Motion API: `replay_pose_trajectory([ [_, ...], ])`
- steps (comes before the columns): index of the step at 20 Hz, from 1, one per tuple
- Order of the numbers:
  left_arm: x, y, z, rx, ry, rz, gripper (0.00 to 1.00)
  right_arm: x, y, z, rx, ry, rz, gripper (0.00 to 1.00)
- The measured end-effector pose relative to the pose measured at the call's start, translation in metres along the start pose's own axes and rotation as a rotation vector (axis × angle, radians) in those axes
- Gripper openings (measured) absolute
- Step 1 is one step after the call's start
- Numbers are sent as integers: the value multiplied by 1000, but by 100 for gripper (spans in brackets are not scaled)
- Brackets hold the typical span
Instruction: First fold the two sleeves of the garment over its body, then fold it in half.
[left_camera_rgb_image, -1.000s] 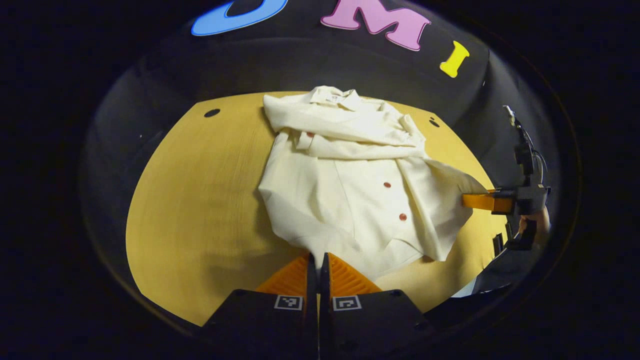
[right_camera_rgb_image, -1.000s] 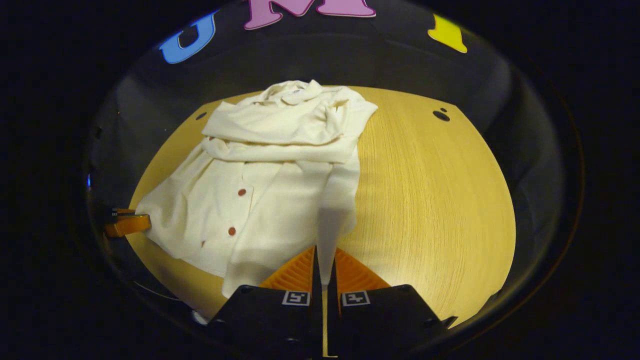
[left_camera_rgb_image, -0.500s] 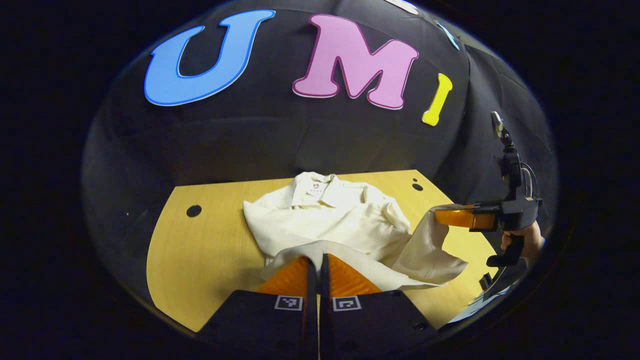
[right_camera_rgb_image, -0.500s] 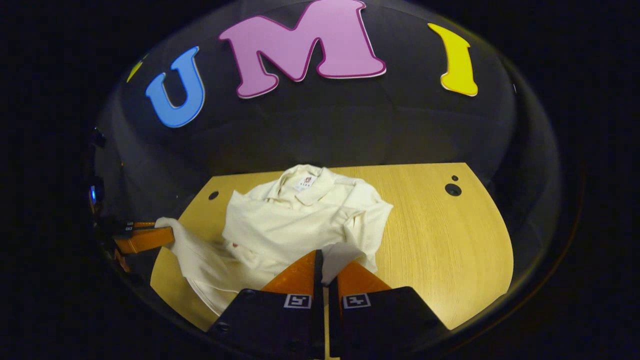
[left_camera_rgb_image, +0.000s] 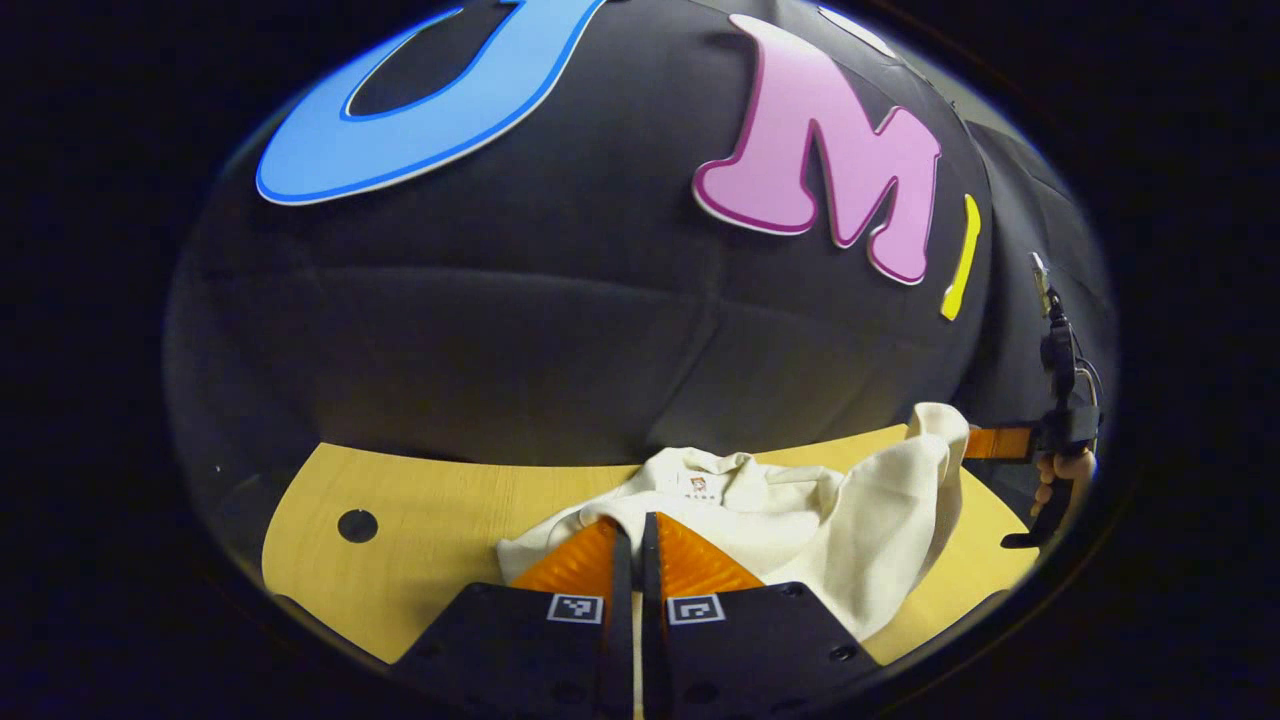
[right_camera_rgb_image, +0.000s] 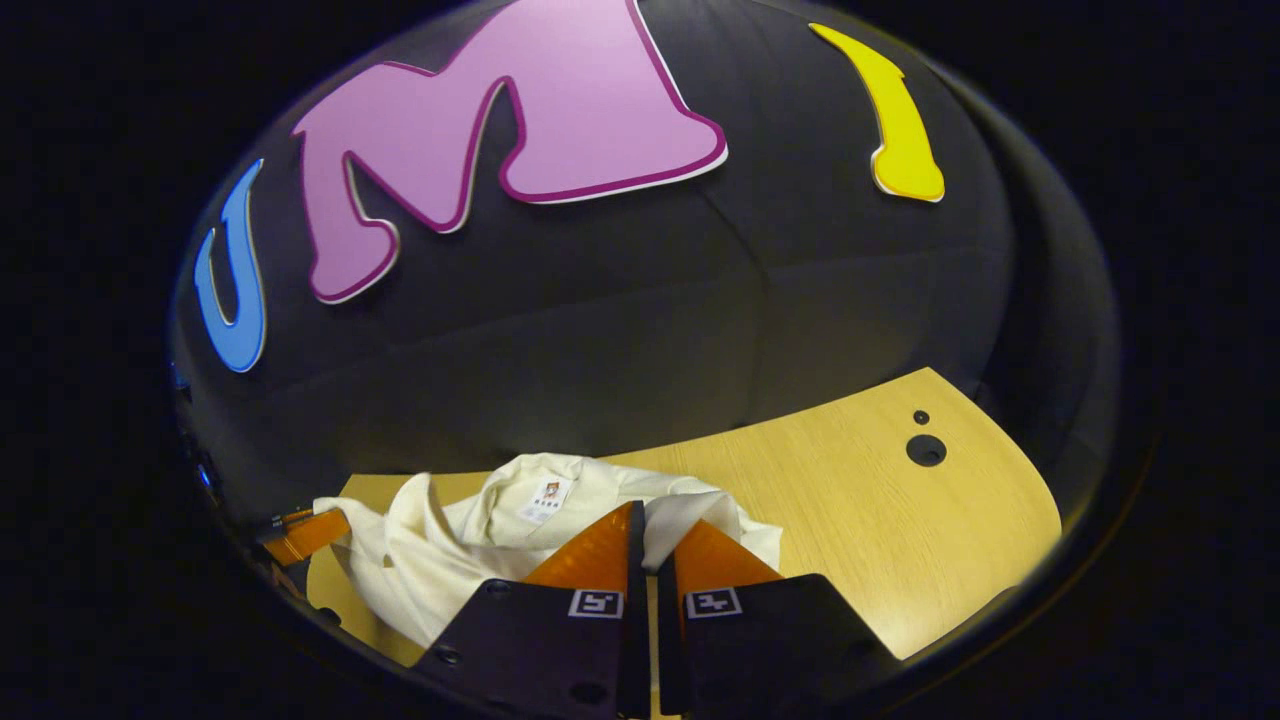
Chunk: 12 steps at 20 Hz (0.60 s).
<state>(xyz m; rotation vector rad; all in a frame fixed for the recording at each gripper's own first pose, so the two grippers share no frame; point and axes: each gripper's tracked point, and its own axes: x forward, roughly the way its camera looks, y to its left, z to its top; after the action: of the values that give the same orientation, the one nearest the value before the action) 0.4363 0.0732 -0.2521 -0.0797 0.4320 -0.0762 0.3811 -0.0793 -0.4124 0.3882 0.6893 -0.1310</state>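
Looks like mid final fold: wooden table (right_camera_rgb_image: 860, 520) underneath, cream garment (left_camera_rgb_image: 800, 520) bunched near its back edge with hem lifted toward the collar, left gripper (left_camera_rgb_image: 632, 545) and right gripper (right_camera_rgb_image: 648, 535) each pinching cloth, laying flat and letting go left.

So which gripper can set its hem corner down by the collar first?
Left, probably: the left gripper is shut on the garment right before the collar; the right gripper holds its corner raised, out sideways.
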Motion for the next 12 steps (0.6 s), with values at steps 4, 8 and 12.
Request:
replay_pose_trajectory([
  [4,46,44,-30,6,29,118,23,61,-11,-10,-101,-1,-34,27],
  [8,38,50,-29,-11,-8,185,99,52,-15,-13,-249,-58,-67,99],
  [12,-12,29,16,-28,-151,197,96,8,-2,8,-271,-213,-65,98],
])
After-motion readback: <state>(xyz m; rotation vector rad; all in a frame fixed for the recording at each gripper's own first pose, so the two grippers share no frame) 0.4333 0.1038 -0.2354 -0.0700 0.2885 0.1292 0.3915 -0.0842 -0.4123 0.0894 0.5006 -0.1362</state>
